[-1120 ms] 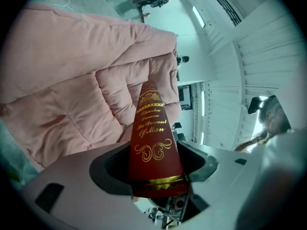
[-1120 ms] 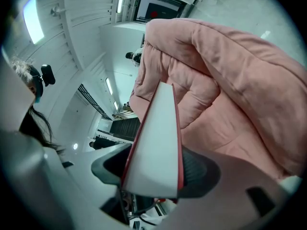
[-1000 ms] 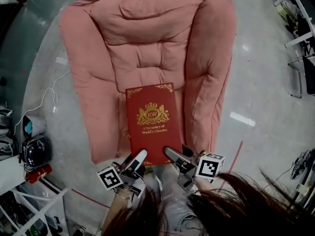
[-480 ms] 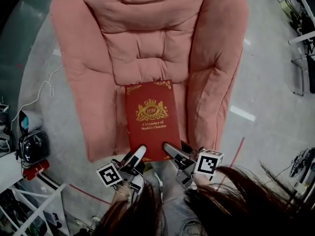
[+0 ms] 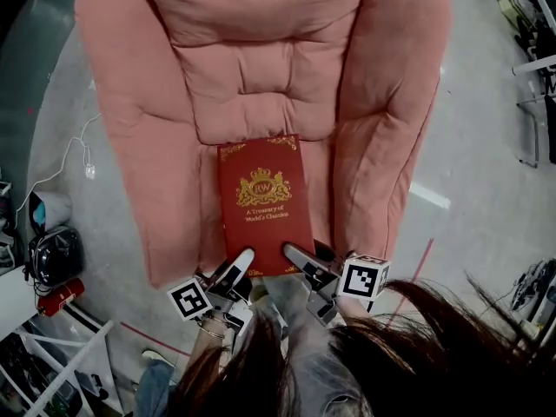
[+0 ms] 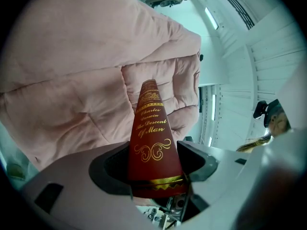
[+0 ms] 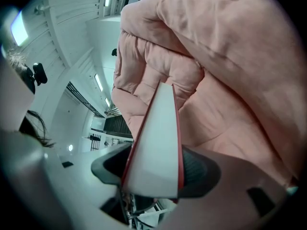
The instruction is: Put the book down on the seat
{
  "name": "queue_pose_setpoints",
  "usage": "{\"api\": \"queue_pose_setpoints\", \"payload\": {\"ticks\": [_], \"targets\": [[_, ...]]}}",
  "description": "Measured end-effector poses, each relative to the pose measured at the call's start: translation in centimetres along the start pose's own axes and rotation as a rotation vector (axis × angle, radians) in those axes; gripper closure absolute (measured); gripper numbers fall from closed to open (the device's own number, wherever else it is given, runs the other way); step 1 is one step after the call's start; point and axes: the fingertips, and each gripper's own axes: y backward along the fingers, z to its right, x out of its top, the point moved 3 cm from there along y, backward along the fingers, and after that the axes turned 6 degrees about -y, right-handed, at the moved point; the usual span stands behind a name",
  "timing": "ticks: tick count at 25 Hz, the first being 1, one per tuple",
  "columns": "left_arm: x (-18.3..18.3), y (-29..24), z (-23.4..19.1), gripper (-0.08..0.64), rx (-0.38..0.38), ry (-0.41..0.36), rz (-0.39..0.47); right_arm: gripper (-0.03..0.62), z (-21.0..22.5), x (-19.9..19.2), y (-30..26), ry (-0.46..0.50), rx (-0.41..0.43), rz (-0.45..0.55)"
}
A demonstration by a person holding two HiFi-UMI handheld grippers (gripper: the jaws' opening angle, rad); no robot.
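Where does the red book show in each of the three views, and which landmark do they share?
Head view: book at centre, gold-crested cover facing up.
Left gripper view: book at lower centre, red spine toward the camera.
Right gripper view: book at lower centre, white page edge toward the camera.
Shared landmark: the pink armchair behind it in all three.

A lab-like workshop hall: a pink armchair (image 5: 261, 68) stands on bare concrete floor (image 5: 486, 172), with white metal shelving (image 5: 87, 341) nearby and ceiling strip lights (image 6: 211, 18) overhead.
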Motion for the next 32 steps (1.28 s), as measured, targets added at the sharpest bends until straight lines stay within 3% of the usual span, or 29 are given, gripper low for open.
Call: {"api": "queue_pose_setpoints", "payload": {"ticks": [32], "targets": [[0.7,-2.7,-7.2,0.268,0.119,0.075,-0.132,0.288,7.2,0.4,-4.1,-0.027,-0.100,-0.057]]}}
